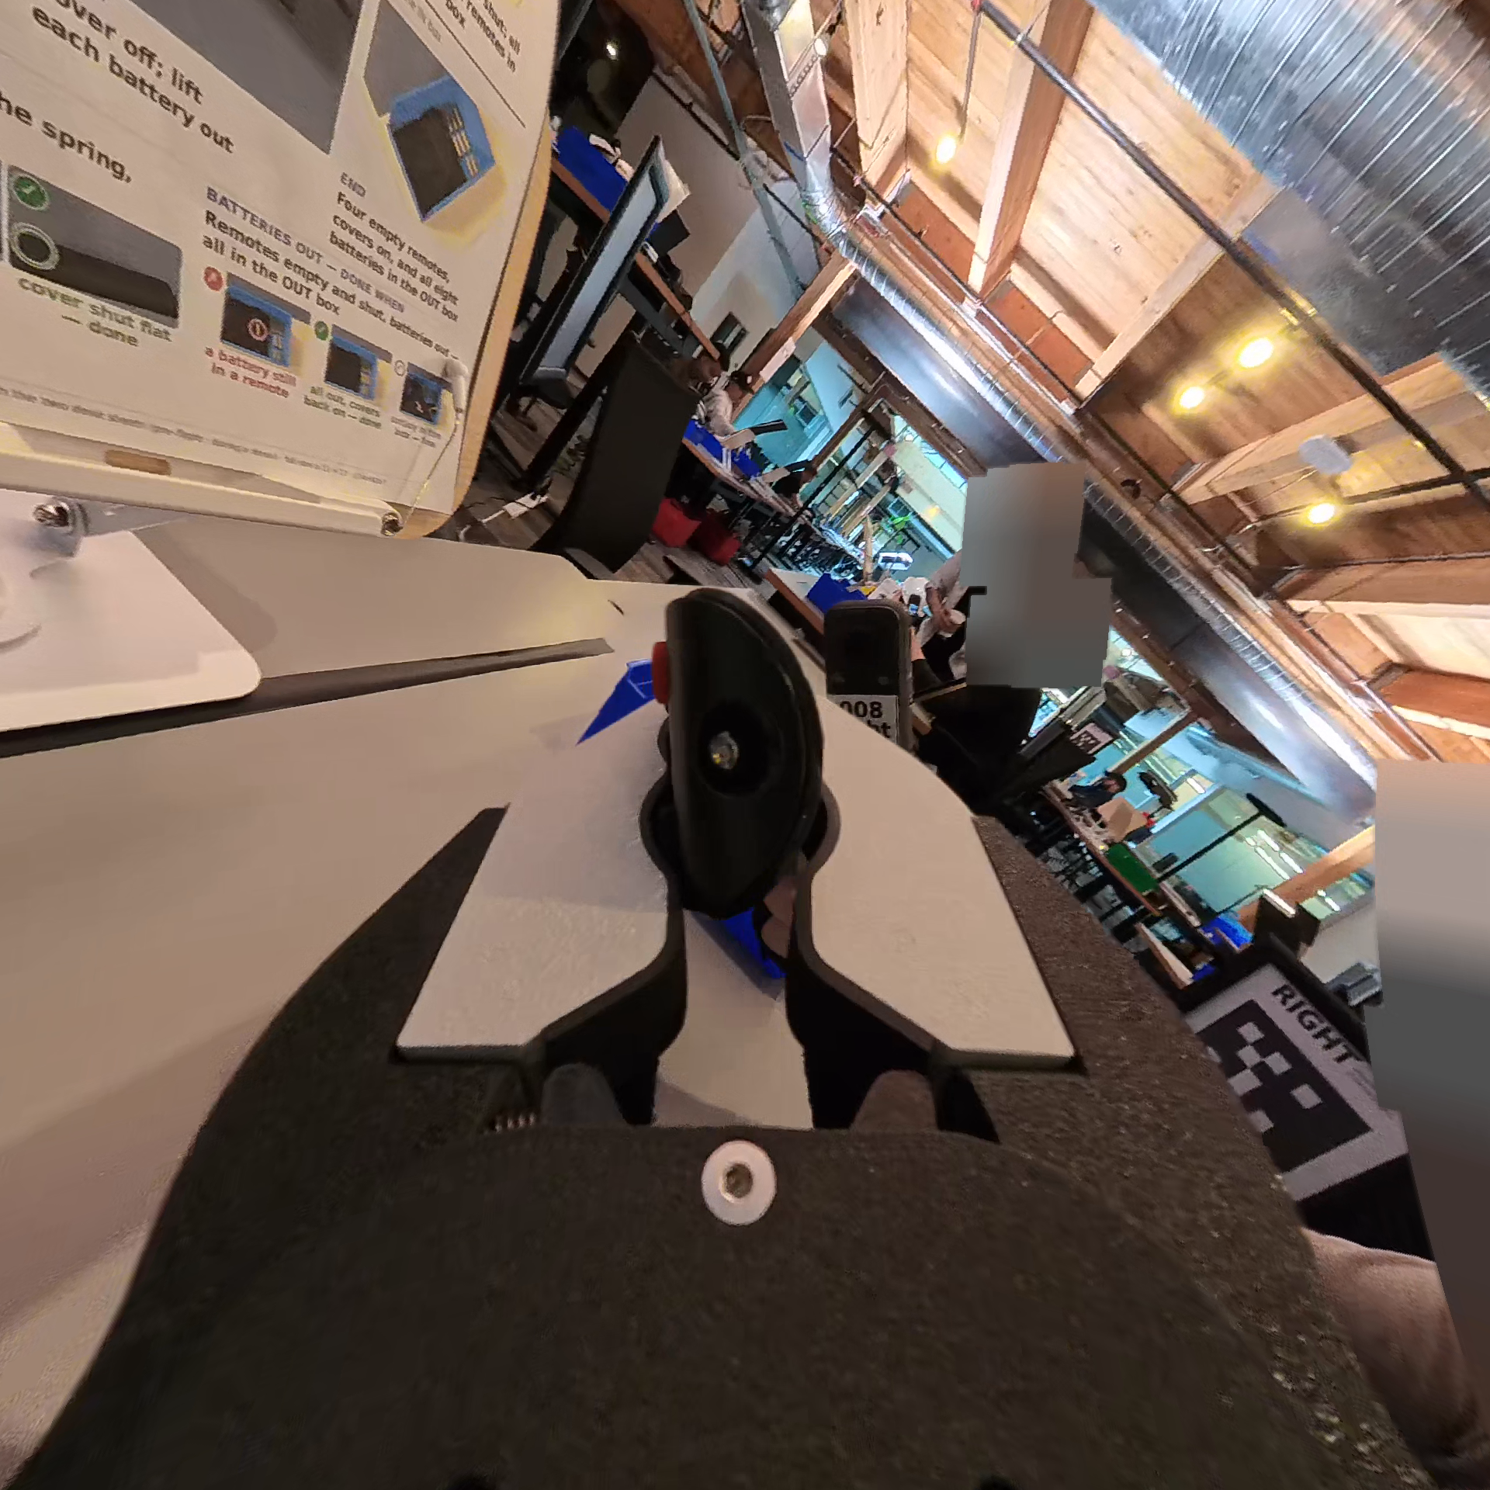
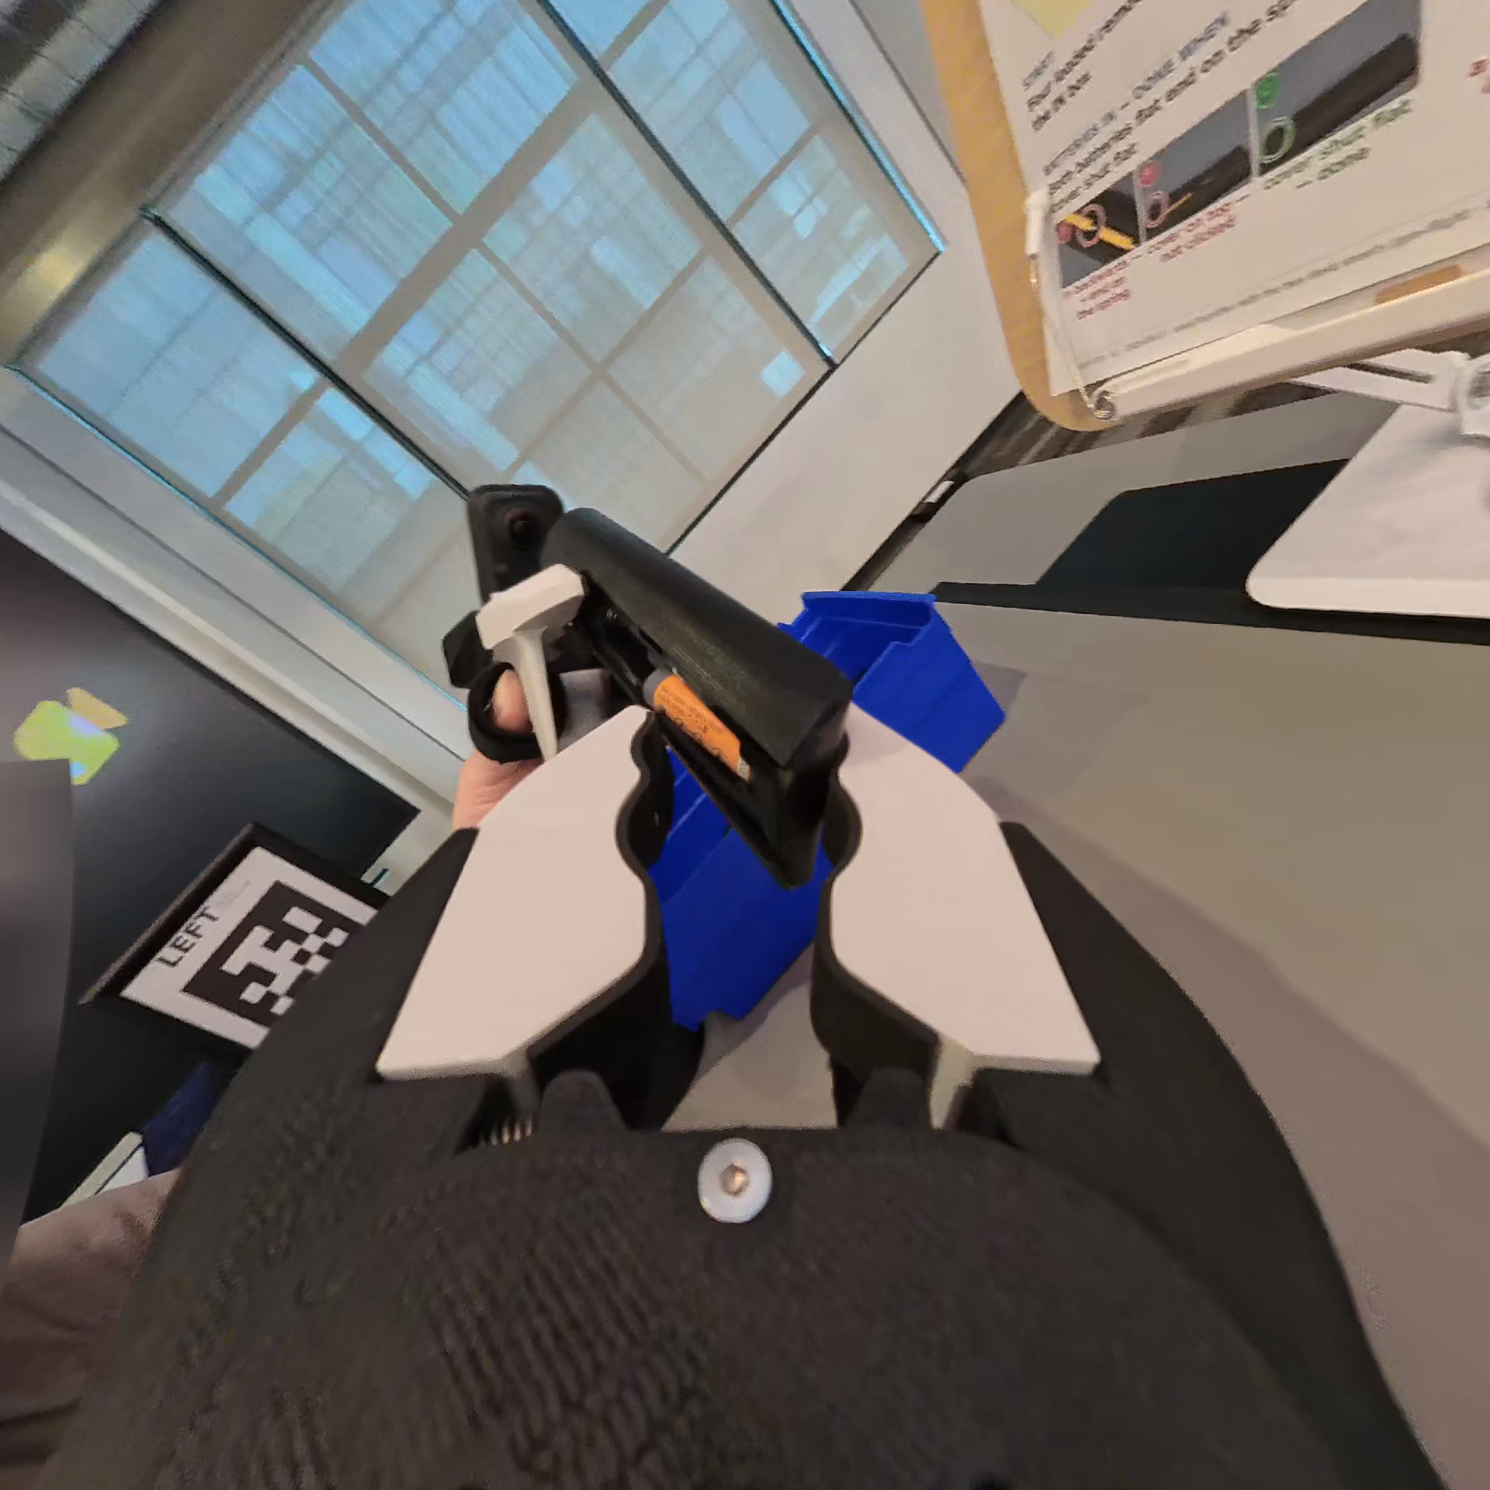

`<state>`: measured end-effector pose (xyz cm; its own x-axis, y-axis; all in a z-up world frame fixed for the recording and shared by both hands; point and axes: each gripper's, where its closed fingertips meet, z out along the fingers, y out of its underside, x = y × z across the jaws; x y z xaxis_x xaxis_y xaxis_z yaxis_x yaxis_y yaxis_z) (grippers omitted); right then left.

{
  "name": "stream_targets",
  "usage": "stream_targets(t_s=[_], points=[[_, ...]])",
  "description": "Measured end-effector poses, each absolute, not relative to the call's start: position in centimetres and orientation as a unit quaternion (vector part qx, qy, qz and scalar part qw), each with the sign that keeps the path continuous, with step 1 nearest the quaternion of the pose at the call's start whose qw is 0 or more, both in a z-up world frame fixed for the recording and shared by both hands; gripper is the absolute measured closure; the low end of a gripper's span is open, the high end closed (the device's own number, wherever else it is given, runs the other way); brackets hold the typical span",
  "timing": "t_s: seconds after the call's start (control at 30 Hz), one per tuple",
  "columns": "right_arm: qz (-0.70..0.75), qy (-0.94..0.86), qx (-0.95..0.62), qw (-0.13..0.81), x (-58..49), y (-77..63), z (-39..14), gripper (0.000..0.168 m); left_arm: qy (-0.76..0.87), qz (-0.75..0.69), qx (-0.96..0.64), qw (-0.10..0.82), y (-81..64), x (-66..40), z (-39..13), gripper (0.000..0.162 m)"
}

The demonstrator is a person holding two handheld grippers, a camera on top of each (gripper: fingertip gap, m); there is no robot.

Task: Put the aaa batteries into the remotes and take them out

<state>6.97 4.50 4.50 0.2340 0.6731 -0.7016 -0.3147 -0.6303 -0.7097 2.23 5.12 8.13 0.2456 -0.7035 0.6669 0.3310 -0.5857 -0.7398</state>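
Note:
A black remote is held in the air between both grippers. My left gripper is shut on its front end, which faces the camera with its small LED and a red button. In the right wrist view the remote runs away from me with its battery bay open, and an orange AAA battery lies inside. My right gripper is shut on the remote's near end. The left gripper shows farther off at the remote's far end.
Blue bins stand on the grey table under the remote, and one shows in the left wrist view. An instruction board on a white stand rises at the back, also in the right wrist view. A hand holds the left gripper.

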Motion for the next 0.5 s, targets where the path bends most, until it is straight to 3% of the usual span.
stream_targets(t_s=[0.5], points=[[0.629,-0.120,-0.649,0.411,7.37,4.17,5.43,0.139,0.156,-0.618,-0.641,0.429,4.38,2.62,8.88,0.136]])
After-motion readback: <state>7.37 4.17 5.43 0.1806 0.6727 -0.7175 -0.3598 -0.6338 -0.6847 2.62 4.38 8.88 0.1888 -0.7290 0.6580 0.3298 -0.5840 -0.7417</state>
